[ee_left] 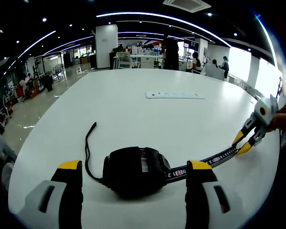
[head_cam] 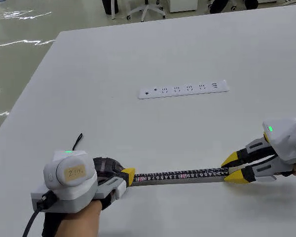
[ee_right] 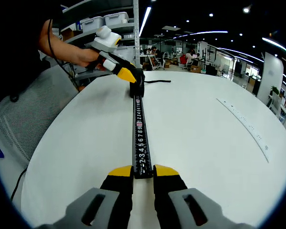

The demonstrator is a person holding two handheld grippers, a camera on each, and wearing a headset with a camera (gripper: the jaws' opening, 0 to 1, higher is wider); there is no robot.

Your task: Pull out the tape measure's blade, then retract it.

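Observation:
The black tape measure case [head_cam: 106, 169] [ee_left: 136, 175] lies on the white table [head_cam: 138, 54] at the lower left. My left gripper [head_cam: 119, 171] [ee_left: 135, 167] is shut on it, one yellow-tipped jaw on each side. The numbered blade [head_cam: 180, 175] [ee_right: 139, 129] runs out flat along the table to the right. My right gripper [head_cam: 233, 168] [ee_right: 143, 171] is shut on the blade's end. The right gripper view looks down the blade to the case [ee_right: 138, 88] and my left gripper [ee_right: 128, 76]. In the left gripper view my right gripper [ee_left: 243, 142] shows far right.
A white power strip [head_cam: 184, 89] [ee_left: 175, 95] lies flat further back on the table. The case's thin black strap [head_cam: 78, 141] [ee_left: 88, 148] trails behind it. The table's left edge [head_cam: 24, 98] drops to a shiny floor. Office chairs stand beyond the far edge.

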